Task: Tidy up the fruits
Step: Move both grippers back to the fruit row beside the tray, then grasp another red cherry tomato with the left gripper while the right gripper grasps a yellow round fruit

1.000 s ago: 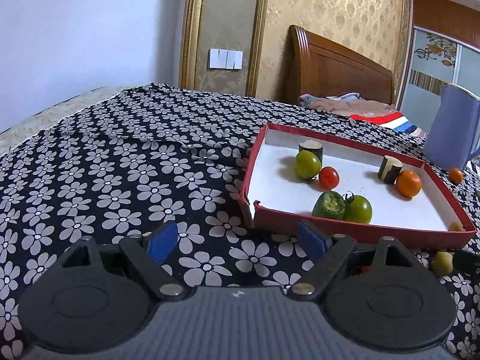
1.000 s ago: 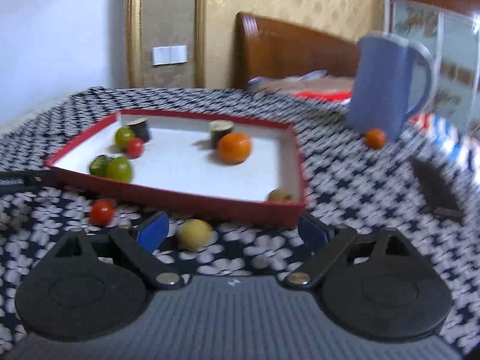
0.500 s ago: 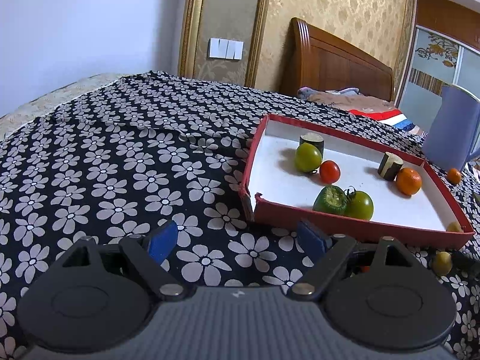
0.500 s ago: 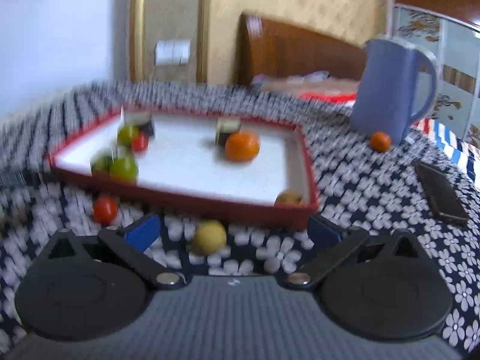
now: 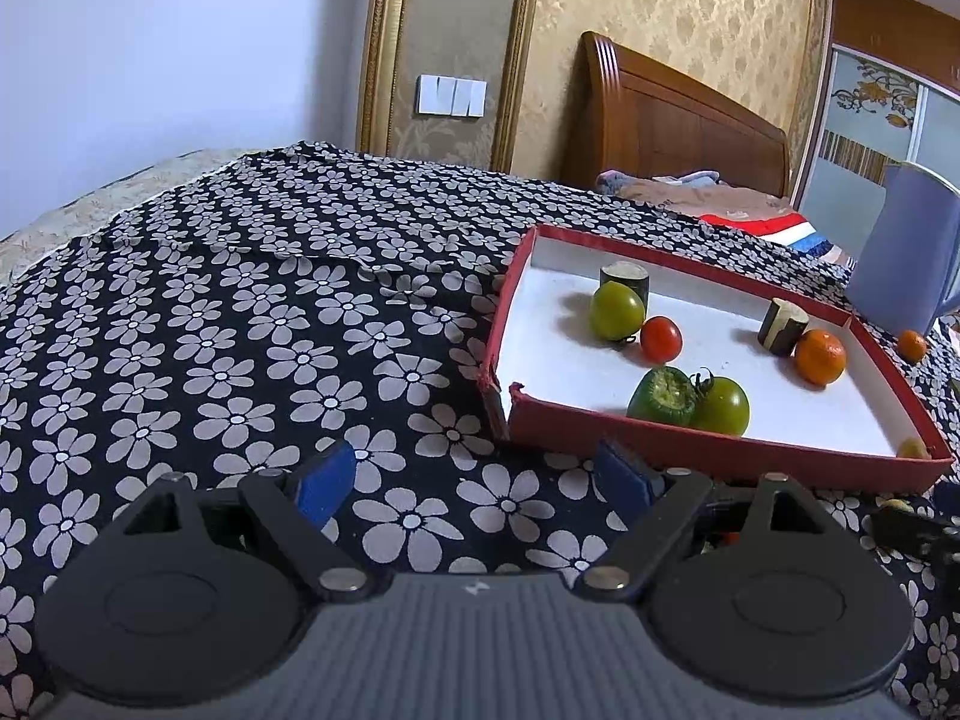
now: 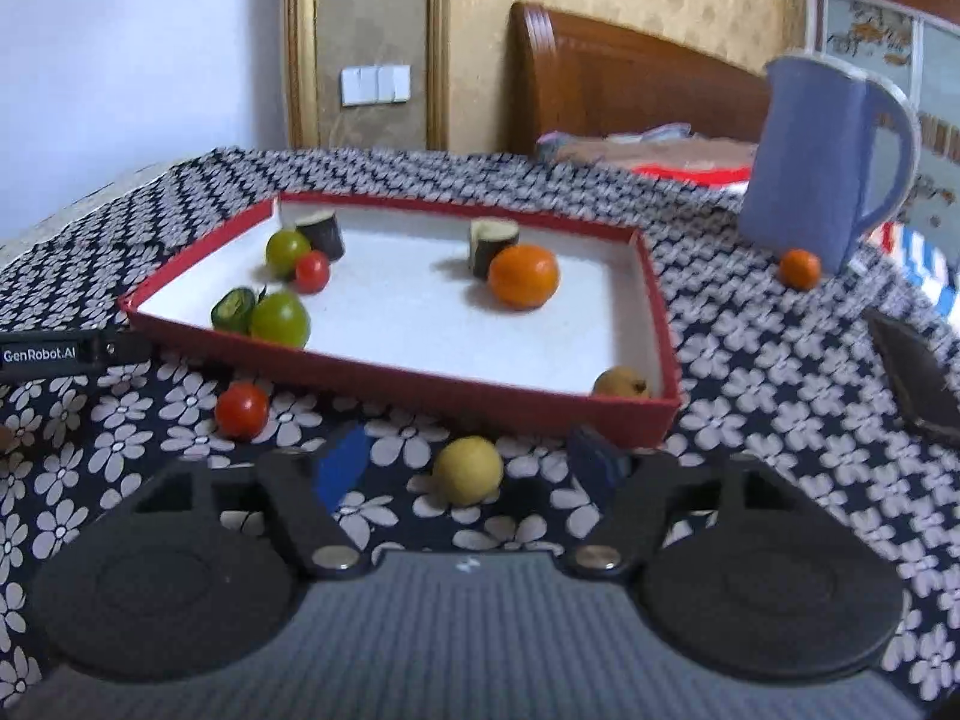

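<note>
- Now a pick-up is judged underway: the right gripper (image 6: 468, 459) is being closed around the yellow fruit (image 6: 467, 470), not yet pinched, on the cloth just before the red tray's (image 6: 384, 373) near edge.
- Next, a lift over that edge is needed.
- The left gripper (image 5: 474, 477) is held spread, empty.

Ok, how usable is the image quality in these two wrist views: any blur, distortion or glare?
Left wrist view: sharp, and the fruits in the red tray cast soft shadows; fisheye bends the gold wall frame. Right wrist view: softer, with the blue jug and tablecloth edges smeared, yet the yellow fruit near the fingers stays readable. No harsh glare in either.
</note>
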`<state>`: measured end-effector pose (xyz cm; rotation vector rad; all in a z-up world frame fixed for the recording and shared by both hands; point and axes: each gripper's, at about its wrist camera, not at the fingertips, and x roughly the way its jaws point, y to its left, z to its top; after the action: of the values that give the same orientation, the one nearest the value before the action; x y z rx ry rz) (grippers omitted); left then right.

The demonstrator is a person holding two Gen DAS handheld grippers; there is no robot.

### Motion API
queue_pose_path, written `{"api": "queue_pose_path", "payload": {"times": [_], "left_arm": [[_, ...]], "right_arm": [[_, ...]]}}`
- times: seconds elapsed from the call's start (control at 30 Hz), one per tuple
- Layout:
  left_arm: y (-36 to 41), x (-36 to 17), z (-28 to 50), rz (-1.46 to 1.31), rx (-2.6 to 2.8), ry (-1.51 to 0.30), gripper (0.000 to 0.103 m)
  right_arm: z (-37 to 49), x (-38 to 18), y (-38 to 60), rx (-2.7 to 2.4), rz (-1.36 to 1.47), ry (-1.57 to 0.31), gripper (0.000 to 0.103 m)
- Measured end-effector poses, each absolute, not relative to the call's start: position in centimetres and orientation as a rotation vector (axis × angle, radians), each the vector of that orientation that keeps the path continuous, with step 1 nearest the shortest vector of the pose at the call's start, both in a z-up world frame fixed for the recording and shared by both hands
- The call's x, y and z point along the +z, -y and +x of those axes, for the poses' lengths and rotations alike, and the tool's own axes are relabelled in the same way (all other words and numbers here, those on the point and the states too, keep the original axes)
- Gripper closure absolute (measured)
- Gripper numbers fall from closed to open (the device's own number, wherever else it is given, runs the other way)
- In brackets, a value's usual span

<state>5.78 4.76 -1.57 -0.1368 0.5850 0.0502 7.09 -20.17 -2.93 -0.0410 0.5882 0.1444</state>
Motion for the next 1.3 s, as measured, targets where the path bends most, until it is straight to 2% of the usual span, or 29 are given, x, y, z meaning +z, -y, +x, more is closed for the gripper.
{"api": "queue_pose_path", "payload": {"times": [0.1, 0.13, 0.17, 0.27, 0.3, 0.37, 0.67, 0.87, 1.07, 1.27, 1.3], "left_arm": [[-4.8, -1.6, 5.8, -0.138, 0.048, -0.585, 0.016], [-4.8, -1.6, 5.8, -0.139, 0.049, -0.585, 0.016], [-4.8, -1.6, 5.8, -0.140, 0.048, -0.585, 0.016], [-4.8, -1.6, 5.9, -0.136, 0.049, -0.587, 0.016], [-4.8, -1.6, 5.8, -0.136, 0.049, -0.585, 0.016], [-4.8, -1.6, 5.9, -0.133, 0.050, -0.588, 0.016], [-4.0, 0.3, 4.6, -0.109, -0.057, -0.546, 0.016], [-0.4, 1.9, 2.1, 0.026, -0.234, -0.462, 0.016], [3.0, 0.8, 2.6, 0.157, -0.265, -0.474, 0.016], [4.2, -0.4, 4.1, 0.169, -0.254, -0.527, 0.016], [4.1, -0.6, 4.1, 0.164, -0.256, -0.535, 0.021]], "right_arm": [[7.5, -3.5, 19.7, 0.151, -0.065, -0.606, 0.037], [7.6, -3.6, 19.7, 0.159, -0.062, -0.611, 0.040], [7.7, -3.6, 19.7, 0.167, -0.057, -0.615, 0.049], [8.1, -4.0, 19.6, 0.150, -0.071, -0.629, 0.057], [8.2, -4.1, 19.6, 0.136, -0.076, -0.629, 0.067], [8.2, -4.2, 19.7, 0.148, -0.064, -0.634, 0.078], [7.3, -3.9, 19.7, 0.138, -0.072, -0.598, 0.078], [6.9, -3.8, 20.8, 0.127, -0.029, -0.580, 0.078], [6.9, -3.9, 21.2, 0.117, -0.004, -0.573, 0.078], [6.8, -3.9, 21.4, 0.111, 0.014, -0.564, 0.078], [6.8, -3.9, 21.4, 0.114, 0.016, -0.563, 0.078]]}}
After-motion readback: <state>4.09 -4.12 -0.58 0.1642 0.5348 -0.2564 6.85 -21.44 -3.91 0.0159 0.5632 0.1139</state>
